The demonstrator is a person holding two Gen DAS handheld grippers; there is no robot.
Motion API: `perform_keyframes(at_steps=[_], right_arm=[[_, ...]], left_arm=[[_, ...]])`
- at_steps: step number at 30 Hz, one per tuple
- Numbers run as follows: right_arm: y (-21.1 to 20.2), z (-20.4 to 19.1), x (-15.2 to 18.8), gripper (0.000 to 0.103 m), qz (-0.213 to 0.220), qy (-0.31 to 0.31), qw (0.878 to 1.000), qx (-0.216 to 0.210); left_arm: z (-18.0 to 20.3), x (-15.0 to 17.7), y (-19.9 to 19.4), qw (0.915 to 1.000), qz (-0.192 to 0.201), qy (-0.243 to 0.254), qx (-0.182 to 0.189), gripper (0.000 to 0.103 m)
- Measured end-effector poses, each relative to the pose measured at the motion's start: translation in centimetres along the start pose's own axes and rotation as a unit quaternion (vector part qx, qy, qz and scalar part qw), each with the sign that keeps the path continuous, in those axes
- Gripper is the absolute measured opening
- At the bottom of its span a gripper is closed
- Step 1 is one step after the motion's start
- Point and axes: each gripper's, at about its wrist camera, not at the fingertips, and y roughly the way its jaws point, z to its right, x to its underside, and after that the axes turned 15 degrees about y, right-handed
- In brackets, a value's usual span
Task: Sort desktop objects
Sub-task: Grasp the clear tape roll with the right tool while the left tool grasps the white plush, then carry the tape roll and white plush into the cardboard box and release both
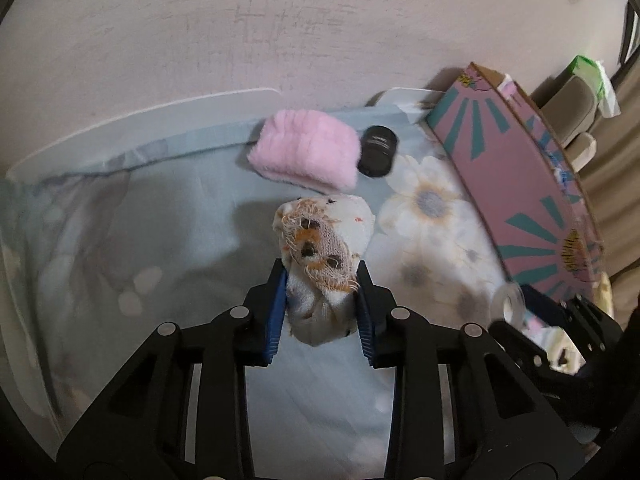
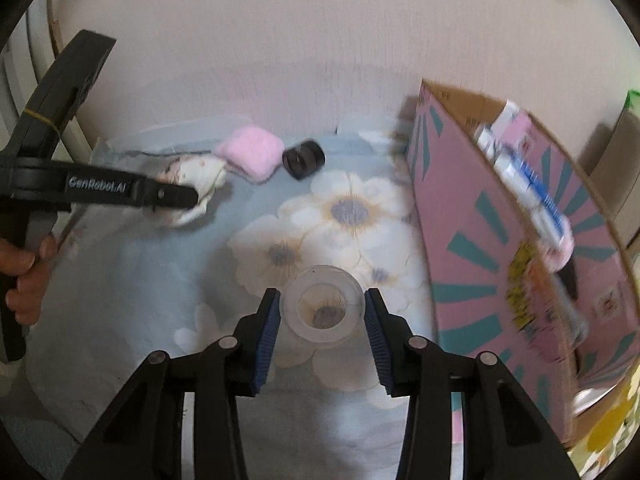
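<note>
My left gripper [image 1: 322, 280] is shut on a frayed white cloth with orange and black spots [image 1: 324, 236], held above the flowered blue tablecloth [image 1: 160, 240]. In the right wrist view this cloth [image 2: 196, 178] hangs from the left gripper [image 2: 188, 196] at the left. My right gripper [image 2: 322, 300] is shut on a clear tape roll [image 2: 322, 306], which also shows in the left wrist view [image 1: 508, 300]. A pink fluffy pad [image 1: 306, 148] [image 2: 252, 152] and a black cylinder [image 1: 378, 150] [image 2: 304, 158] lie at the back by the wall.
A pink cardboard box with teal rays [image 1: 516, 176] [image 2: 492, 216] stands open at the right and holds packets. The wall runs close behind the table. A green tissue pack [image 1: 592, 76] sits on a seat beyond the box.
</note>
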Motion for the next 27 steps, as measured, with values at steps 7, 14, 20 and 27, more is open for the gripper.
perform_keyframes(at_steps=[7, 14, 20, 27], right_arm=[[-3.1, 0.2, -2.6, 0.039, 0.018, -0.002, 0.999, -0.028], [-6.0, 1.8, -5.9, 0.039, 0.027, -0.001, 0.999, -0.041], [-7.7, 4.5, -8.2, 0.039, 0.023, 0.009, 0.999, -0.031], [-8.7, 8.5, -9.6, 0.039, 0.006, 0.024, 1.000, -0.010]], left_arm=[[1.2, -0.5, -3.9, 0.9997, 0.021, -0.003, 0.016, 0.028], [2.5, -3.5, -7.2, 0.9981, 0.058, -0.001, 0.021, 0.028], [4.8, -6.7, -9.0, 0.9964, 0.076, 0.018, 0.032, 0.028], [9.7, -11.6, -9.3, 0.9923, 0.085, 0.067, 0.059, 0.028]])
